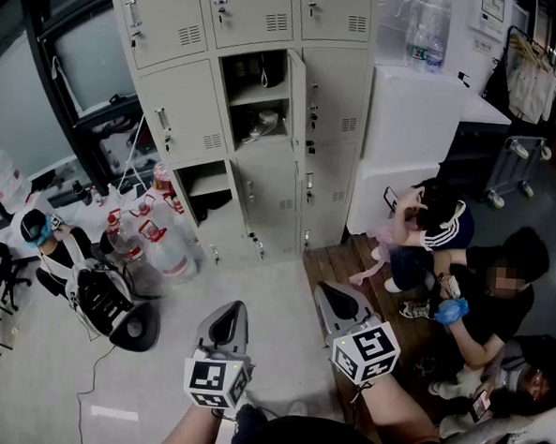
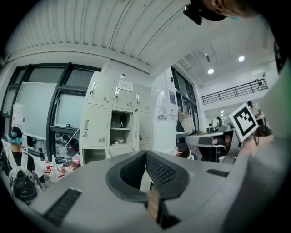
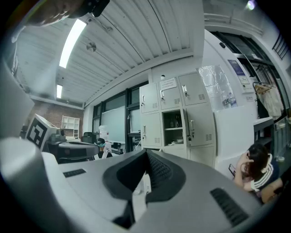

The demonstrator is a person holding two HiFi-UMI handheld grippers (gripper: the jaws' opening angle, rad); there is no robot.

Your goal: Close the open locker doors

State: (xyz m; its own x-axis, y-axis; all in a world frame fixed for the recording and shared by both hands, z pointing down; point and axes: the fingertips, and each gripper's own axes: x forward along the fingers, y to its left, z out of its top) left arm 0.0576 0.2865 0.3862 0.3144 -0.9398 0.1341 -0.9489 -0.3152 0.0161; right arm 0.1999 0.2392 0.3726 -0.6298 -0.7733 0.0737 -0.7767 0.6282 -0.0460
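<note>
Approach stage. The left gripper (image 1: 230,307) and right gripper (image 1: 324,290) are held empty, fingers closed together, well apart from the lockers (image 1: 184,107); the open locker door (image 1: 296,100) must next be reached and pushed shut.

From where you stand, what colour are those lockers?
The lockers are a plain pale grey-beige, with no pattern. The head view shows them best.

We see cream lockers (image 1: 186,108), the grey left hand-held gripper (image 1: 235,308) and right hand-held gripper (image 1: 323,289), their black-and-white square-patterned cubes (image 1: 365,351), a blue glove (image 1: 451,311) and brown floor planks (image 1: 337,262).
</note>
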